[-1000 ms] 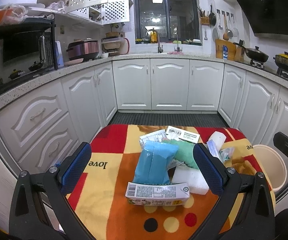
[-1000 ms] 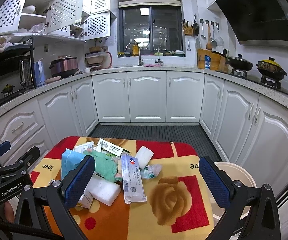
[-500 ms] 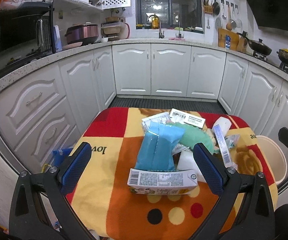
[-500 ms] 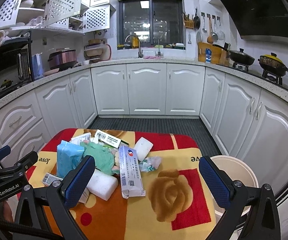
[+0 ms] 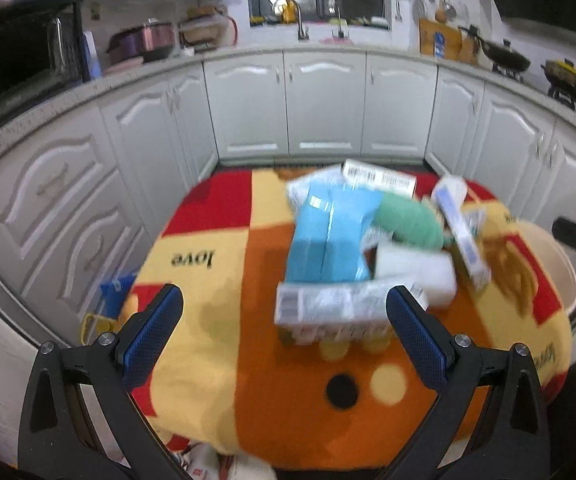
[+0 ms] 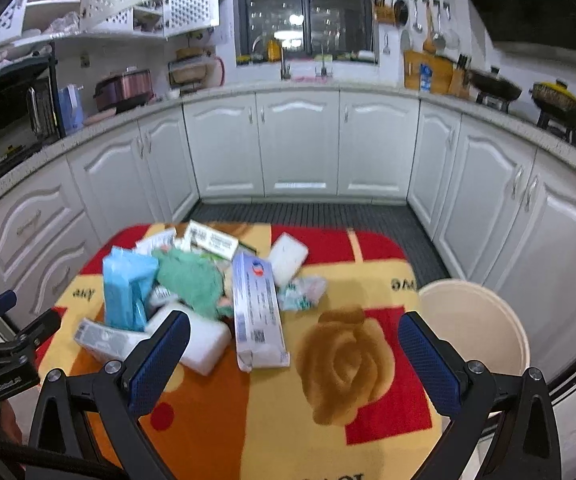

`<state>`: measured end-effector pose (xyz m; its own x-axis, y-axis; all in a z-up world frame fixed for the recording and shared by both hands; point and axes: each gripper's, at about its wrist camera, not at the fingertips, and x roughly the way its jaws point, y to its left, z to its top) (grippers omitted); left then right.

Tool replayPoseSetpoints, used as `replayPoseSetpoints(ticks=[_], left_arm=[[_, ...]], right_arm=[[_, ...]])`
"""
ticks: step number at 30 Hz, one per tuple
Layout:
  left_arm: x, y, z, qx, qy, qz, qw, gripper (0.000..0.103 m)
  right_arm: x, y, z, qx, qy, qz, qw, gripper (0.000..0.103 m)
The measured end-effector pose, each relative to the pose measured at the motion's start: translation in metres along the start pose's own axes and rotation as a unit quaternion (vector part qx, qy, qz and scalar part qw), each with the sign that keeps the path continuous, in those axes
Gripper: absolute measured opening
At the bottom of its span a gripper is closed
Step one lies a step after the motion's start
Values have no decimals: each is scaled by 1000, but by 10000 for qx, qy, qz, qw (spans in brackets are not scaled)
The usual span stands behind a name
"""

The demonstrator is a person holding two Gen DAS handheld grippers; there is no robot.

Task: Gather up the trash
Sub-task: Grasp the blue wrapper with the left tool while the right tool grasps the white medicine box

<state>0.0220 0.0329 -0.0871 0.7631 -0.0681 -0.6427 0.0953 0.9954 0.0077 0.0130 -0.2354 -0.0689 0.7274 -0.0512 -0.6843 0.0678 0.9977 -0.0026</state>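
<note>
A pile of trash lies on a small table with a red, orange and yellow cloth point(image 5: 224, 288) point(image 6: 364, 432). It holds a blue packet point(image 5: 330, 240) point(image 6: 126, 288), a green crumpled cloth point(image 5: 408, 220) point(image 6: 190, 278), a white foam block point(image 5: 416, 272) point(image 6: 204, 340), a long white carton point(image 5: 336, 308) point(image 6: 98, 338) and a white and blue box point(image 6: 256, 310) point(image 5: 462, 232). My left gripper point(image 5: 284, 336) is open and empty, just short of the long carton. My right gripper point(image 6: 294, 364) is open and empty above the cloth, near the box.
A cream bin point(image 6: 476, 324) point(image 5: 556, 264) stands at the table's right side. White kitchen cabinets point(image 6: 300, 148) ring the room on three sides. A dark ribbed floor mat point(image 6: 312, 212) lies beyond the table. A blue and yellow thing point(image 5: 108, 300) sits on the floor at the table's left.
Both grippers have moved forward and tilted down toward the pile, which now looks nearer. The left view has swung left and is blurred. Both jaws stay open.
</note>
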Motion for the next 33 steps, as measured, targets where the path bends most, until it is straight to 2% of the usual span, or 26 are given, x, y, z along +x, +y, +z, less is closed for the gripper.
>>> replayPoseSetpoints(ticks=[3, 7, 10, 14, 18, 24, 26, 27, 28, 29, 30, 32, 33], left_arm=[[7, 13, -12, -94, 125, -143, 9998, 101], [19, 22, -16, -100, 337, -93, 9993, 101], [26, 25, -6, -155, 434, -148, 9988, 101], [40, 20, 17, -189, 477, -387, 9979, 101], [61, 8, 39, 28, 557, -548, 9969, 101], [110, -10, 55, 482, 966, -786, 9910, 101], [120, -14, 56, 591, 1018, -825, 9896, 92], [124, -16, 57, 671, 1079, -854, 9882, 83], [128, -19, 57, 763, 1157, -902, 9862, 70], [131, -20, 56, 822, 1211, -932, 9848, 61], [135, -22, 55, 863, 1275, -997, 9830, 54], [134, -22, 57, 849, 1247, -1021, 9833, 50], [132, -22, 58, 848, 1242, -1027, 9833, 47]], right_arm=[[14, -11, -7, 171, 257, 123, 9994, 103], [34, -25, -14, 480, 681, 376, 9958, 103], [46, -31, -16, 654, 882, 580, 9923, 103], [57, -27, -14, 565, 974, 707, 9911, 102], [74, -11, -1, 334, 1052, 1023, 9886, 91], [120, 13, 17, -145, 1285, 1223, 9840, 82], [139, 13, 17, -139, 1430, 1280, 9813, 81], [148, 12, 17, -97, 1500, 1303, 9800, 81], [157, 10, 16, -35, 1544, 1325, 9791, 81], [161, 9, 15, 20, 1568, 1355, 9783, 75], [170, 6, 13, 164, 1642, 1502, 9748, 63], [179, 3, 8, 421, 1805, 1833, 9654, 49], [178, 3, 7, 456, 1753, 1837, 9661, 49]])
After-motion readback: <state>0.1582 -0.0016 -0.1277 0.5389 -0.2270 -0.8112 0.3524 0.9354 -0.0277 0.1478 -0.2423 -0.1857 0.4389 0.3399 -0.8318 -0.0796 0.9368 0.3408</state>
